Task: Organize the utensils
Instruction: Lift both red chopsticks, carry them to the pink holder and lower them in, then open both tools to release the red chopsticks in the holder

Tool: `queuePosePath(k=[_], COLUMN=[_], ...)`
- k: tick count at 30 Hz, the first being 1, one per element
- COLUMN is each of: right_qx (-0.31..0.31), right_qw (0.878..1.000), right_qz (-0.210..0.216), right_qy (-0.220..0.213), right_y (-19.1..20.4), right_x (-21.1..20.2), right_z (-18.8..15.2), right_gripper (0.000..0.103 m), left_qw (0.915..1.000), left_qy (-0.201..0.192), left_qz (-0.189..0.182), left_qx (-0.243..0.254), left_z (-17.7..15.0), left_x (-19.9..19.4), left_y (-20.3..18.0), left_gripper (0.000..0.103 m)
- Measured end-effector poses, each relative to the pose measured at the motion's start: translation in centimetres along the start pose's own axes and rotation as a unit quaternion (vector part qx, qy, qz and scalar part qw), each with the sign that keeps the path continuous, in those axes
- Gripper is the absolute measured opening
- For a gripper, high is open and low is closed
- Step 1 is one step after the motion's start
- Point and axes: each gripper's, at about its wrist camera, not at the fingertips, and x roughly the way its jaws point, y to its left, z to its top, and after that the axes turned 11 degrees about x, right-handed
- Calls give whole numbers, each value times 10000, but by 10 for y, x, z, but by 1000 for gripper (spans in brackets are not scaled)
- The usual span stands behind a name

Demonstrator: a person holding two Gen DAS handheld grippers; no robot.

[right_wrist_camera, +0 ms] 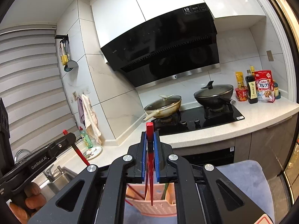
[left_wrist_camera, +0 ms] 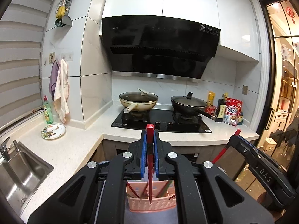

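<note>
My left gripper (left_wrist_camera: 150, 133) is shut on a red chopstick (left_wrist_camera: 150, 160), which stands upright between the blue pads with its thin end pointing down. Its tip hangs over a pink perforated basket (left_wrist_camera: 147, 205) that holds several red and green chopsticks. My right gripper (right_wrist_camera: 150, 134) is shut in the same way on a second red chopstick (right_wrist_camera: 150, 168) above the same basket (right_wrist_camera: 155, 208). Each view shows the other gripper and its chopstick: the right gripper (left_wrist_camera: 235, 138) on the right of the left wrist view, the left gripper (right_wrist_camera: 69, 136) on the left of the right wrist view.
A black hob (left_wrist_camera: 162, 123) carries a cream pan (left_wrist_camera: 138, 102) and a black pan (left_wrist_camera: 188, 104). A sink (left_wrist_camera: 20, 175), a patterned plate (left_wrist_camera: 53, 131) and a green soap bottle (left_wrist_camera: 47, 112) are to the left. Sauce bottles and a cereal bag (right_wrist_camera: 264, 85) stand at the right end.
</note>
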Motion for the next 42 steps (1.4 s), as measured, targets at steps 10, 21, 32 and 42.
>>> queuePosePath(k=[10,21,32,42], right_qx=[-29,-41,-235,-263], right_qw=[9994,9960,9938,9951], right_qz=[-119,-241,-342,-269], right_qy=[320,857,1029,918], right_y=[-12,-31,-29,-22], right_x=[59,91,96,58], right_z=[-24,-70,-90,-80], right_gripper=[8,8,12,26], left_qw=[9998,9984,9970,9969], left_qy=[160,553,761,761], left_qz=[124,68,-38,199], left_qx=[17,-5,105,102], left_z=[-16,-51,-68,-67], left_x=[50,87,91,63], left_y=[7,6,-5,-5], left_gripper=[7,7,14,35])
